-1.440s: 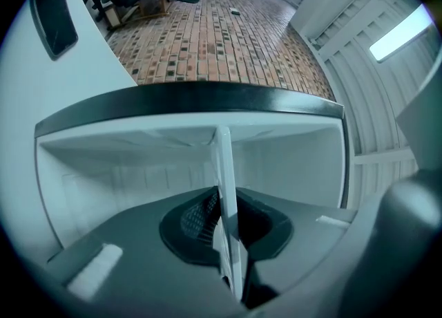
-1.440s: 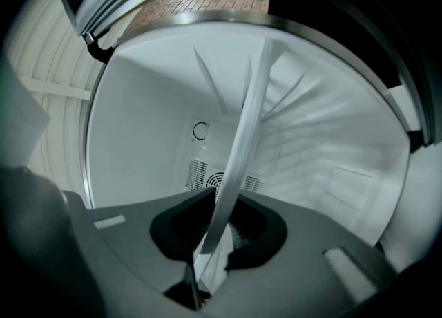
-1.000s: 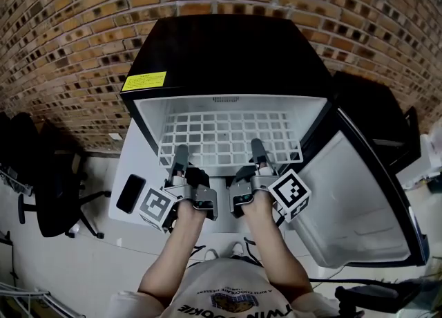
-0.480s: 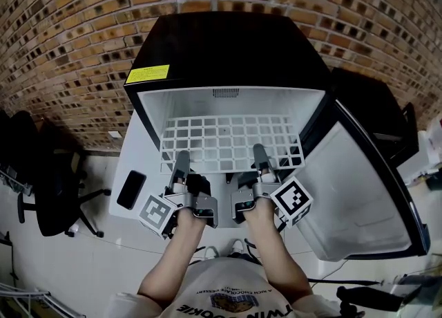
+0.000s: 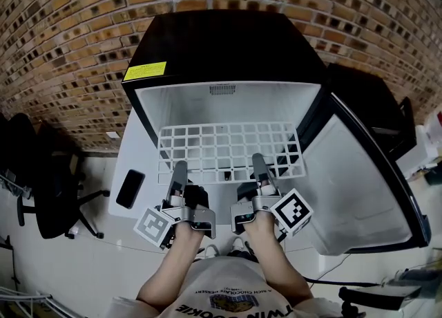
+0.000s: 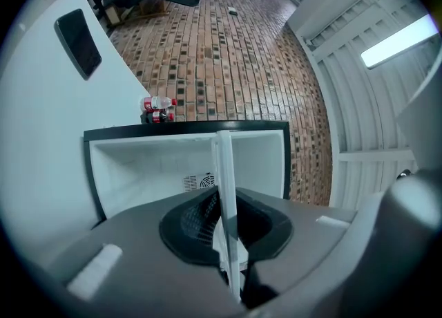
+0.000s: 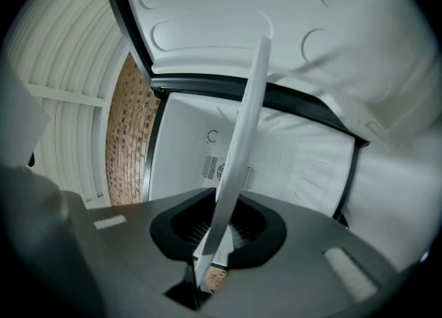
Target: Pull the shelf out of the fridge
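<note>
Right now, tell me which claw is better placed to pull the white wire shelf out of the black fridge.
Right, marginally. Both are shut on the front edge of the white wire shelf, but the right claw grips nearer its middle, the left claw nearer a corner. Pulling with both looks steadier.

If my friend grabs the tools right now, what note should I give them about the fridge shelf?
Grips: the left tool is shut on the front edge of the white wire grid shelf. The right tool is shut on the same edge, further right.
Things: the black mini fridge has its door swung wide open to the right. The shelf lies level and looks partly drawn out, with its back part inside.
Done: door open, both grips on.
Left: pull the shelf evenly toward you until it comes free.
</note>
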Demonstrator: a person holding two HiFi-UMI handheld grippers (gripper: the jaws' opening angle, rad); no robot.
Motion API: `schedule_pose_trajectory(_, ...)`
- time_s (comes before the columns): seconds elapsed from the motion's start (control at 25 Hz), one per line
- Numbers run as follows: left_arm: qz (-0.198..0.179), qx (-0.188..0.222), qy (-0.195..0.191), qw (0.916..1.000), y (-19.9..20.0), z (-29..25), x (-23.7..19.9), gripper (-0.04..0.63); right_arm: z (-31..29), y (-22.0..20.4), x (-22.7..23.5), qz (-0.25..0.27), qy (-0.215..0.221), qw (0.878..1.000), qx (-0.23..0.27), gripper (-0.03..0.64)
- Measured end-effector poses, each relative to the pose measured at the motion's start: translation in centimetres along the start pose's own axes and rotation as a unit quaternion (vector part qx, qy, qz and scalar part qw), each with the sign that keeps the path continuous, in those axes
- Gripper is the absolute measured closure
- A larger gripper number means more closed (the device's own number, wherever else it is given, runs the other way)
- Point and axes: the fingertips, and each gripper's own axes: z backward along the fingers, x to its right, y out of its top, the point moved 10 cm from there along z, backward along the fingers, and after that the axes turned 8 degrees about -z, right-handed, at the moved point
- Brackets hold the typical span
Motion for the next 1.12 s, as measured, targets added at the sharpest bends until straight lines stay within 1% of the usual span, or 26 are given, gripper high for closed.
schedule_pose_trajectory(0.16, -0.008, -0.003, -0.014, 0.9999, 0.0, 1.4, 0.4, 0.575, 1.5, -0.3, -0.3, 0.015, 0.009, 1.0, -0.002, 0.566)
schedule_pose_trajectory(0.28, -0.011, -0.002, -0.033, 0.9994, 0.1, 2.3, 0.8, 0.575, 2.5, -0.6, -1.0, 0.023, 0.035, 0.999, -0.005, 0.566)
schedule_pose_trajectory(0.4, -0.013, 0.003, -0.063, 0.9979, 0.4, 3.0, 1.4, 0.575, 3.5, -1.1, -1.8, 0.033, 0.066, 0.997, -0.007, 0.566)
schedule_pose_trajectory(0.52, -0.029, 0.003, -0.091, 0.9954, 0.7, 3.6, 1.9, 0.575, 4.4, -1.5, -2.4, 0.043, 0.094, 0.995, -0.005, 0.566)
schedule_pose_trajectory(0.68, -0.045, 0.007, -0.119, 0.9919, 1.2, 4.0, 2.5, 0.574, 4.8, -1.8, -2.9, 0.059, 0.12, 0.991, -0.002, 0.561)
schedule_pose_trajectory(0.92, -0.051, 0.013, -0.142, 0.9884, 1.7, 4.4, 3.1, 0.574, 5.2, -2.3, -3.8, 0.075, 0.146, 0.987, 0.0, 0.558)
schedule_pose_trajectory(1.12, -0.05, 0.017, -0.151, 0.9871, 2.2, 4.7, 3.4, 0.574, 5.3, -2.7, -4.5, 0.084, 0.157, 0.984, -0.002, 0.558)
